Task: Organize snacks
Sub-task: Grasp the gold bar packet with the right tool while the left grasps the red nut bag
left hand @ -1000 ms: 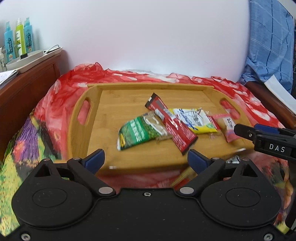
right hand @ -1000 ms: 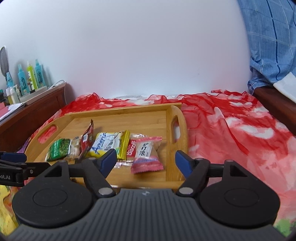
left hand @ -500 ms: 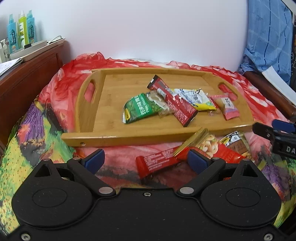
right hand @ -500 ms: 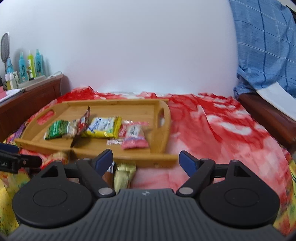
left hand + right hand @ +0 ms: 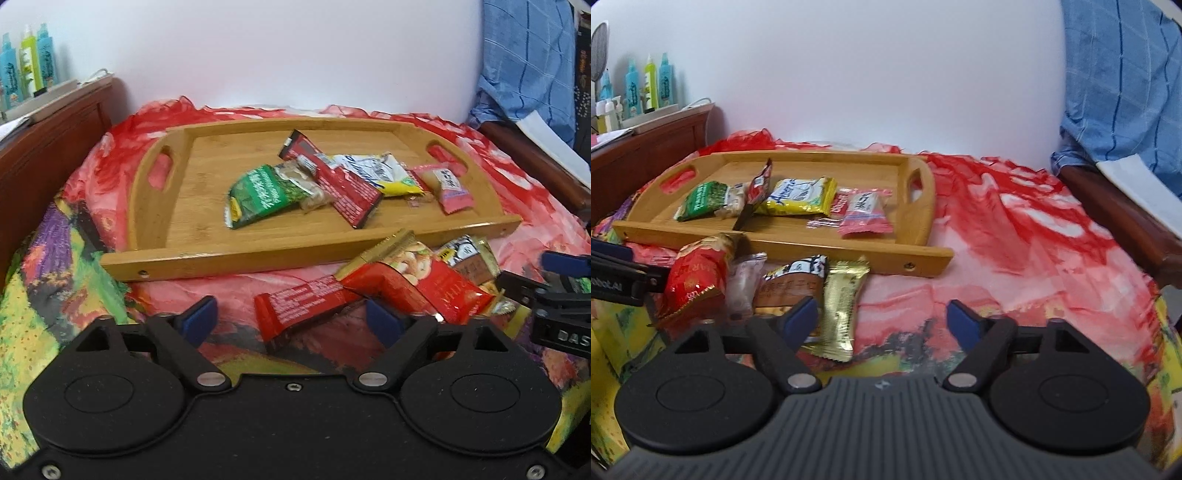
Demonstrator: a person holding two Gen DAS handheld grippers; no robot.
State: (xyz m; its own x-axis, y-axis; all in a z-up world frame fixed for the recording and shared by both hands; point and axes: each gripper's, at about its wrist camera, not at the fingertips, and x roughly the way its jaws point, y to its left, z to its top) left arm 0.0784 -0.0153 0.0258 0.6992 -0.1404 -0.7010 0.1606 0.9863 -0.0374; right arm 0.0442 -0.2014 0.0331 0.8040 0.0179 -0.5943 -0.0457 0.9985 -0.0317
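Snacks (image 5: pixel 413 284) on red cloth (image 5: pixel 1015 236), tray (image 5: pixel 207 254) nr wall (image 5: pixel 295 55)

left tongs (image 5: pixel 290 319), right tongs (image 5: pixel 882 319), gaping, just narrowing

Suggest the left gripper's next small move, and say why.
Probably ease the left gripper forward and down over the long red bar. Its jaws, which have just been closing, stand open with nothing pressed between them, and the bar lies on the cloth in front of the wooden tray, not in it.

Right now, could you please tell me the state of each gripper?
Left gripper: open, jaws just been closing, holding nothing; red bar lies between them.
Right gripper: open, just been closing, empty.
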